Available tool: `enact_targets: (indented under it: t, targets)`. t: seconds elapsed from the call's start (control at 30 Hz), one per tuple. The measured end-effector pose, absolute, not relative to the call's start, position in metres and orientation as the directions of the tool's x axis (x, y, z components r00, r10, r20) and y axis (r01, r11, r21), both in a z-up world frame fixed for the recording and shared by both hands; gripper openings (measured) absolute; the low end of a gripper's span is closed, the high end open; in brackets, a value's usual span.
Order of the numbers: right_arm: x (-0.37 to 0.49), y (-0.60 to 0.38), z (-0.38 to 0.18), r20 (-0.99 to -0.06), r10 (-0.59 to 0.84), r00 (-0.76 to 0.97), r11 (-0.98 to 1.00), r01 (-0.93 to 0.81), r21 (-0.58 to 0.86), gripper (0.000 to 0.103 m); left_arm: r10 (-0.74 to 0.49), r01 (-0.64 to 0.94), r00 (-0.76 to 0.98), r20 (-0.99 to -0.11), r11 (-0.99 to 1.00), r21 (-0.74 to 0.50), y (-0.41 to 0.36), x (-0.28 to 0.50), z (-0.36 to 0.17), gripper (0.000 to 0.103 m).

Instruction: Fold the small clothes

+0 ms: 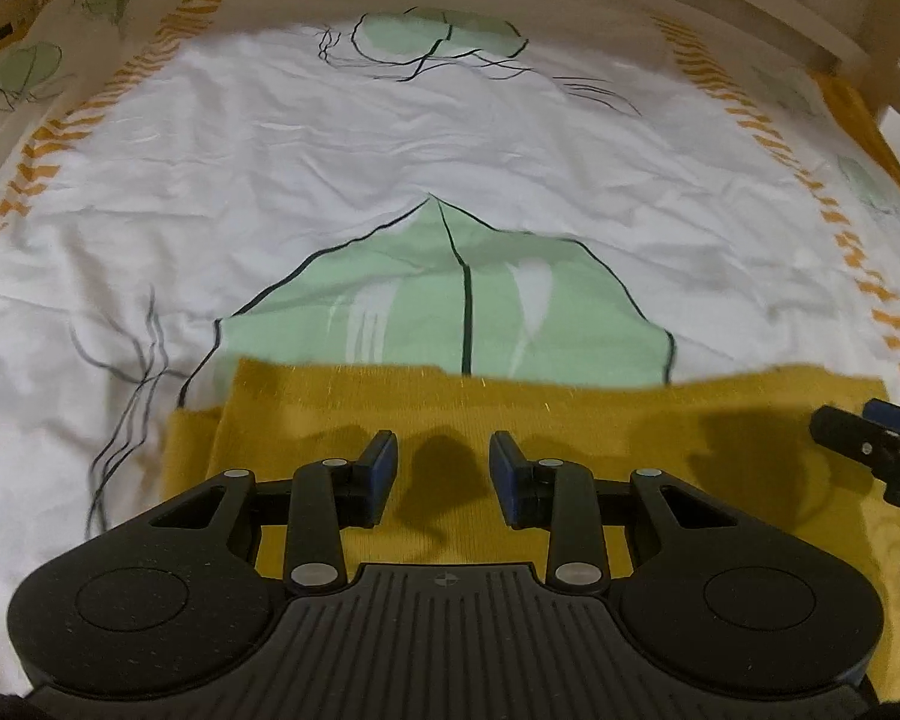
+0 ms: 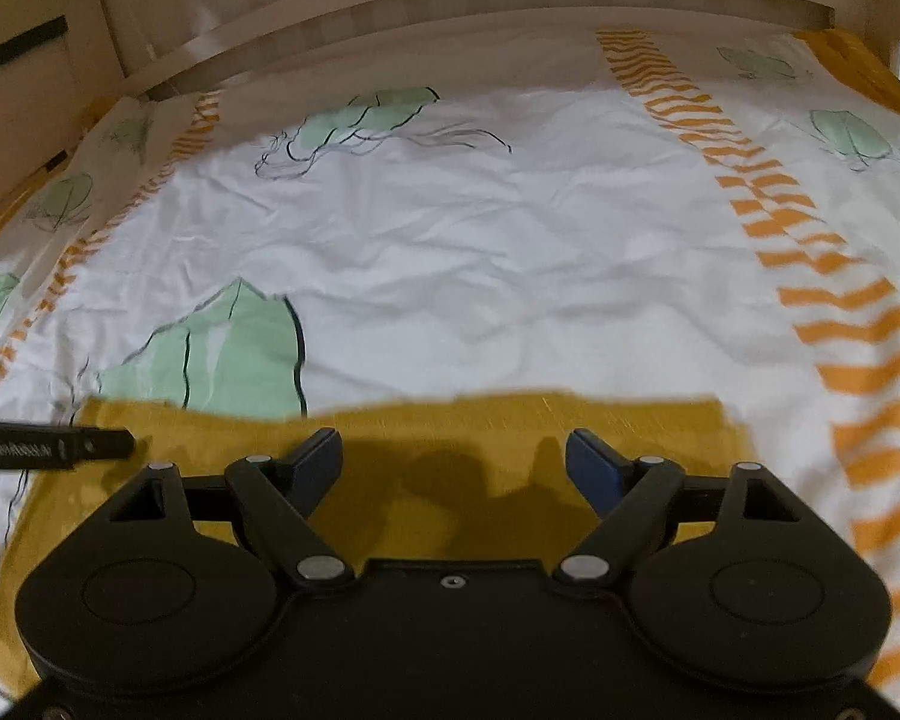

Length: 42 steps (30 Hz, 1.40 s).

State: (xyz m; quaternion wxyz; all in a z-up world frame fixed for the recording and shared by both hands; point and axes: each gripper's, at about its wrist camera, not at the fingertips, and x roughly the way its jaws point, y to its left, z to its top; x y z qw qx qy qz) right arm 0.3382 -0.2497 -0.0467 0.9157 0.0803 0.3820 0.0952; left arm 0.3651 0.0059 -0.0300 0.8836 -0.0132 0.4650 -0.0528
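Observation:
A mustard-yellow knitted garment [image 1: 570, 414] lies flat on the bed, its straight far edge across the middle of both views [image 2: 510, 420]. My left gripper [image 1: 444, 450] hovers over its left part, jaws partly apart with nothing between the blue pads, only the garment below. My right gripper [image 2: 450, 450] hangs over the right part, jaws wide open and empty. Each gripper shows in the other's view: the right one [image 1: 858, 438] at the right edge, the left one [image 2: 90, 447] at the left edge.
The garment rests on a white bed cover [image 1: 330, 180] printed with green leaves and orange stripes [image 2: 810, 294]. A wooden bed frame [image 2: 510, 6] runs along the far side. Pale drawers [image 2: 18, 60] stand at the far left.

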Motion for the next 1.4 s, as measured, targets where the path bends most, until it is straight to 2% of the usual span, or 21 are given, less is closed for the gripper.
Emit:
enact_targets:
  t: [0.23, 0.4, 0.6, 0.93, 1.03, 1.27, 1.4]
  targets:
    - [0.288, -0.271, -0.051, -0.722, 0.192, 0.665, 0.98, -0.09, 0.177, 0.084, -0.073, 0.14, 0.555, -0.828, 0.99, 0.006, -0.007, 0.319, -0.024, 0.033]
    - [0.262, -0.272, -0.06, -0.759, 0.149, 0.634, 0.989, -0.106, 0.105, 0.085, -0.058, 0.153, 0.515, -0.855, 0.988, 0.025, -0.009, 0.292, -0.04, 0.033]
    - [0.238, -0.269, -0.066, -0.772, 0.113, 0.626, 0.992, -0.121, 0.047, 0.092, -0.045, 0.142, 0.502, -0.864, 0.989, 0.031, -0.004, 0.267, -0.056, 0.033]
    - [0.223, -0.287, -0.073, -0.795, 0.171, 0.582, 0.984, -0.065, 0.164, 0.097, 0.034, 0.133, 0.551, -0.834, 0.983, 0.127, -0.017, 0.232, -0.06, 0.045]
    - [0.221, -0.291, -0.074, -0.792, 0.2, 0.576, 0.978, -0.07, 0.196, 0.099, 0.005, 0.131, 0.564, -0.825, 0.987, 0.095, -0.01, 0.218, -0.061, 0.045]
    - [0.224, -0.301, -0.077, -0.797, 0.282, 0.534, 0.957, -0.1, 0.271, 0.102, -0.152, 0.092, 0.573, -0.805, 0.988, -0.121, 0.025, 0.199, -0.067, 0.046]
    - [0.232, -0.332, -0.077, -0.759, 0.413, 0.504, 0.886, -0.028, 0.463, 0.102, -0.164, 0.077, 0.562, -0.81, 0.986, -0.146, 0.027, 0.202, -0.066, 0.046]
